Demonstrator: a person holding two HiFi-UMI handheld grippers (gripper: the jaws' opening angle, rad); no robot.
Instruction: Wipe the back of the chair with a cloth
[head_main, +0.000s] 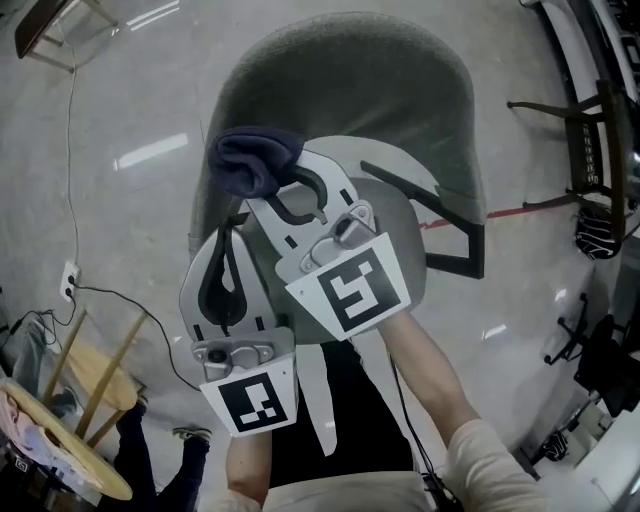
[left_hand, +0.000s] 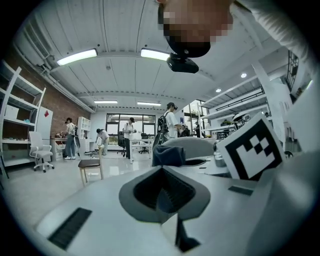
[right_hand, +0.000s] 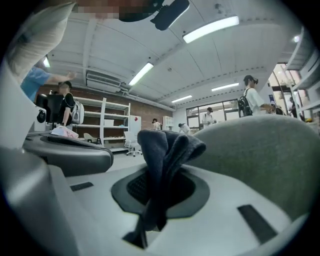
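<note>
The bunched dark-navy cloth (head_main: 255, 160) is pinched fast in my right gripper (head_main: 285, 188), just beside the grey-green padded chair back (head_main: 350, 90), while my left gripper (head_main: 224, 242) idles, jaws together and empty, so I judge the wiping still lies ahead.

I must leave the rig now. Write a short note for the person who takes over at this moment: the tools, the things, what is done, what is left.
Right tool: shut on the dark blue cloth, held at the edge of the grey chair back. Whether the cloth touches it cannot be told.
Left tool: shut, empty, close beside the right one.
Done: the cloth is in grip and brought to the chair. No sign of wiping shows.
Left: wipe the chair back with the cloth.
</note>
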